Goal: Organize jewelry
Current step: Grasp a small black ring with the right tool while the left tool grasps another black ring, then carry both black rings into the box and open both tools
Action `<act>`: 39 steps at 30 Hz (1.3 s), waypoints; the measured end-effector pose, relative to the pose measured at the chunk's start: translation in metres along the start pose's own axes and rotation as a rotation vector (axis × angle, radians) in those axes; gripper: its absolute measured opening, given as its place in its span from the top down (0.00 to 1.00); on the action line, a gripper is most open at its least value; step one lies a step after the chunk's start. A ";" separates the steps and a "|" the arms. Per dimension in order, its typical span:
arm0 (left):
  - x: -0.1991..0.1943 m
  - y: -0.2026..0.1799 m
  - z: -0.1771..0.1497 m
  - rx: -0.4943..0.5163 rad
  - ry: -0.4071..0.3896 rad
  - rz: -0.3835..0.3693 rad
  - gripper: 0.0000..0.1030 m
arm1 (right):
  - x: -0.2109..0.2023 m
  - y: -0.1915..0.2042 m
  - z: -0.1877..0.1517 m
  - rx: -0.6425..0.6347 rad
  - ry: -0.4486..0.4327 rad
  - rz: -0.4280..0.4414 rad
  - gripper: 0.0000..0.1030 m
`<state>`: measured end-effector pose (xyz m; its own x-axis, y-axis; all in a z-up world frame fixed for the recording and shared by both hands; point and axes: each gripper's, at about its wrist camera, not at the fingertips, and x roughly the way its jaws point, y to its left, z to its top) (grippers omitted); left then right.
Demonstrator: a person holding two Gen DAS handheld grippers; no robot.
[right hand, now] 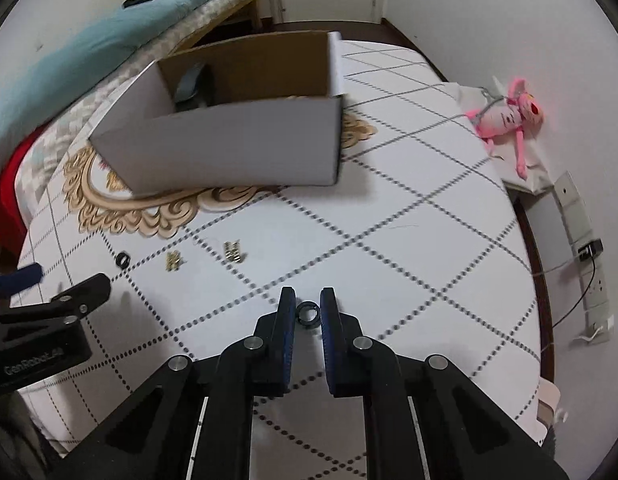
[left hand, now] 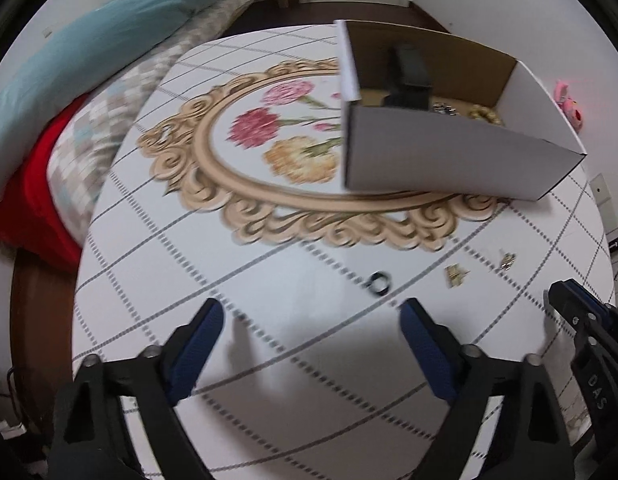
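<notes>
Quick count: one cardboard box (right hand: 229, 144) on the bench (right hand: 409, 240). Two dark rings — one (right hand: 307, 312) between the right gripper's fingers (right hand: 287, 320), the other (right hand: 123, 260) further left. Two little gold pieces — (right hand: 173, 261) and (right hand: 233, 251). One pink plush toy (right hand: 509, 114) off to the side. Two grippers: right (right hand: 307, 300), left (left hand: 313, 312).
</notes>
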<state>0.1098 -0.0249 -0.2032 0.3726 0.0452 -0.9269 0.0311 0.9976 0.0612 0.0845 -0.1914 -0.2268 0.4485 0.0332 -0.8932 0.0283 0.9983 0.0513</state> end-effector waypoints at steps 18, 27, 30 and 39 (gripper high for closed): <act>0.003 -0.020 0.007 0.050 -0.024 -0.053 0.90 | -0.013 -0.032 0.018 0.095 -0.021 0.002 0.87; -0.046 -0.020 0.025 0.031 -0.092 -0.149 0.90 | -0.038 -0.029 0.033 0.120 -0.064 0.079 0.87; -0.068 -0.022 0.053 0.019 -0.117 -0.224 0.90 | -0.052 -0.027 0.051 0.119 -0.093 0.129 0.87; -0.048 -0.013 0.135 0.002 -0.078 -0.266 0.90 | -0.036 -0.026 0.148 0.098 -0.083 0.237 0.87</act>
<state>0.2166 -0.0475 -0.1099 0.4212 -0.2225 -0.8793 0.1392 0.9738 -0.1797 0.1998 -0.2253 -0.1295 0.5247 0.2571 -0.8115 -0.0019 0.9537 0.3009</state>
